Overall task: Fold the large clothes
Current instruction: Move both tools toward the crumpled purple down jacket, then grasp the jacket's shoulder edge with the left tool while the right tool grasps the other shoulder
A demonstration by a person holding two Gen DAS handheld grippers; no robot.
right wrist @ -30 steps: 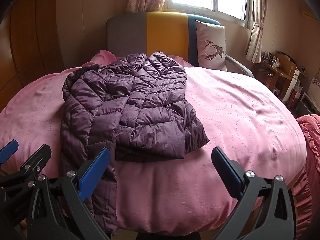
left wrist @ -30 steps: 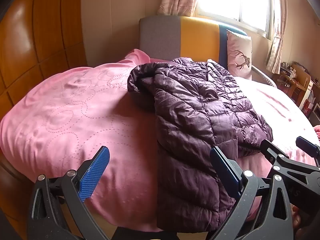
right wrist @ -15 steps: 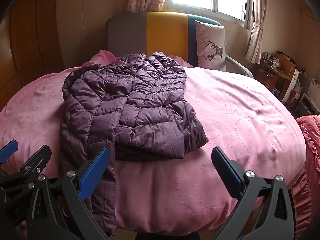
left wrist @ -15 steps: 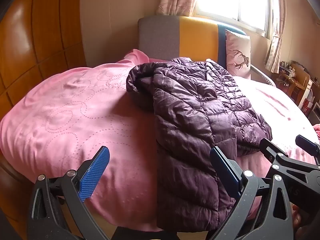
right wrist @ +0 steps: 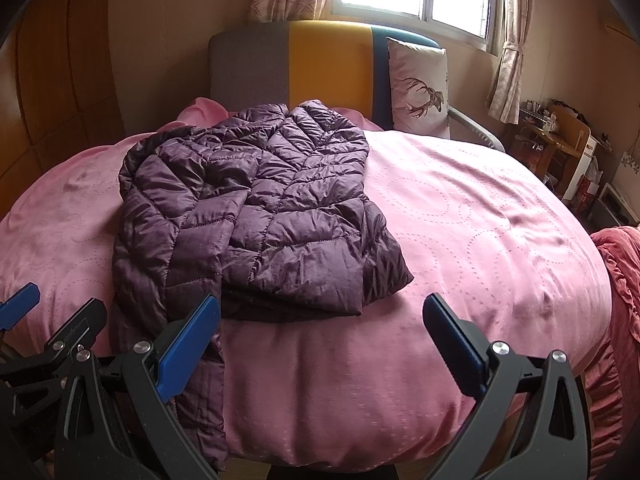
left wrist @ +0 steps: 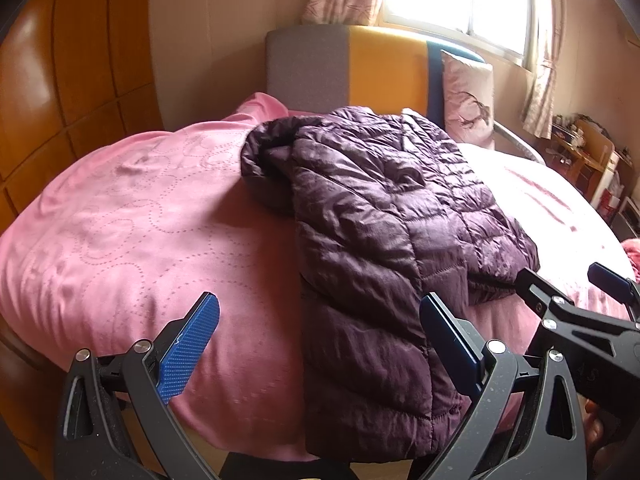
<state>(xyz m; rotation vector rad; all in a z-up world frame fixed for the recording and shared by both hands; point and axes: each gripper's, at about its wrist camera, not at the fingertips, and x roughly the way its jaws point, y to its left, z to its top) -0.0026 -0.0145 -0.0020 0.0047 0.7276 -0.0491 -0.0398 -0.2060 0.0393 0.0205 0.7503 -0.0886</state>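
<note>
A dark purple quilted puffer jacket [left wrist: 380, 216] lies on the pink bedspread [left wrist: 132, 232], partly folded over itself, with one long part hanging over the near edge of the bed; it also shows in the right wrist view [right wrist: 256, 208]. My left gripper [left wrist: 320, 340] is open and empty, just before the bed's edge, its right finger in front of the hanging part. My right gripper [right wrist: 320, 340] is open and empty, to the right of the hanging part, in front of bare bedspread [right wrist: 480, 232].
A grey, yellow and blue headboard [right wrist: 320, 60] and a deer-print pillow [right wrist: 418, 88] stand at the far end. Wooden wardrobe panels [left wrist: 60, 80] line the left. A cluttered desk [right wrist: 560, 140] is at the right, and a pink frilled cloth [right wrist: 620, 280] by the bed's right edge.
</note>
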